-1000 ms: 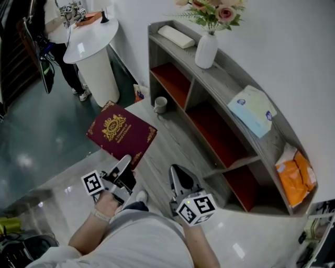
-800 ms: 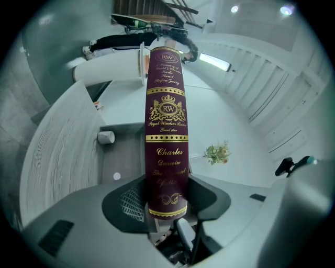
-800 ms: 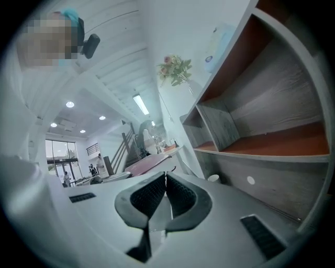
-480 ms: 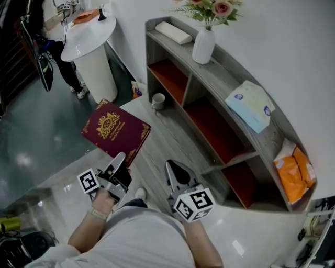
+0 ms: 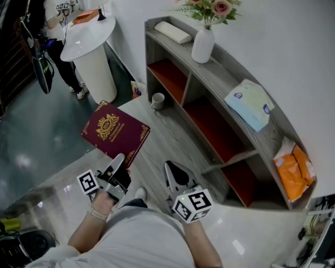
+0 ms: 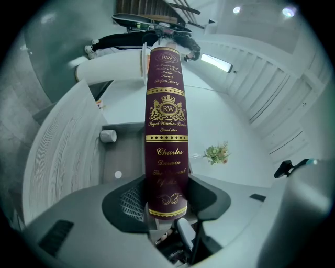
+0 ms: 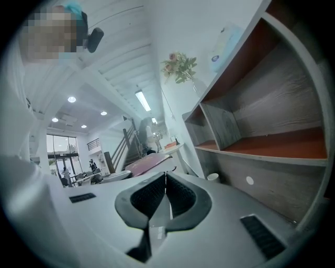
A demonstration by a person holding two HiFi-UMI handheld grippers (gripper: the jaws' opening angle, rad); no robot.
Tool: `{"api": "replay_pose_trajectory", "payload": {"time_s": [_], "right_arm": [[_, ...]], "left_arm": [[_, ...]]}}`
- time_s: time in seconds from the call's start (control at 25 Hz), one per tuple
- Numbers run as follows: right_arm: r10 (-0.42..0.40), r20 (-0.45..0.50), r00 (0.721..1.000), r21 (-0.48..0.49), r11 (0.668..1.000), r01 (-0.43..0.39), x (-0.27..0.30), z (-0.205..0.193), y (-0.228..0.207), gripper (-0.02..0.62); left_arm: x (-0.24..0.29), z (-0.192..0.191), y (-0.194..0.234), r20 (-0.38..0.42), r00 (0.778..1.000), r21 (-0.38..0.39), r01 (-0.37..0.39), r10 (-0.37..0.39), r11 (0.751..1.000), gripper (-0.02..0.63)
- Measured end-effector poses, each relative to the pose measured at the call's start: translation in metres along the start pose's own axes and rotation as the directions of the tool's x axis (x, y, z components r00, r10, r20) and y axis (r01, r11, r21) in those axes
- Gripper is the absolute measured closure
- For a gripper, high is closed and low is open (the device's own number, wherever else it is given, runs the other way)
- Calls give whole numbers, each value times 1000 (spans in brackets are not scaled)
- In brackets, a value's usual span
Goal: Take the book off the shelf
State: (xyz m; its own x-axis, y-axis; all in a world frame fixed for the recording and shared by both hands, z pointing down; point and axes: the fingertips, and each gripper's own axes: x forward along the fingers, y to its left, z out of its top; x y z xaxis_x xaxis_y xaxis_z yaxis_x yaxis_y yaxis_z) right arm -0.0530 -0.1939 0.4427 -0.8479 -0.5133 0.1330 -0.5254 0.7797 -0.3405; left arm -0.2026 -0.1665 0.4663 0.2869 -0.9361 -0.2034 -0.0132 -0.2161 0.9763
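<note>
A: Where's the book (image 5: 116,134)?
B: Off the shelf (image 5: 226,79), in the air over the floor, well clear of it. The left gripper (image 5: 120,166) pinches it across the covers at the bottom end of the spine.
A: Right gripper (image 5: 176,177)?
B: Jaws pressed together, nothing in them.
A: Handling?
B: Hardcover, stiff, likely hefty. The cover looks smooth, so it could slip or droop from an end grip. Mid-spine is probably a safer hold.

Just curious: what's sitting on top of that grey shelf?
On the shelf: a white vase of flowers, a flat white block, a blue packet and an orange packet. Anything behind the vase is covered.
</note>
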Motion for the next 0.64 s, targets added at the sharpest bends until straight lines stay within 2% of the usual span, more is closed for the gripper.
{"api": "replay_pose_trajectory", "payload": {"time_s": [0.64], "right_arm": [[-30, 2, 1000, 26, 999, 30, -8, -4, -5, 575]], "left_arm": [[1, -10, 2, -36, 999, -36, 3, -5, 999, 385]]}}
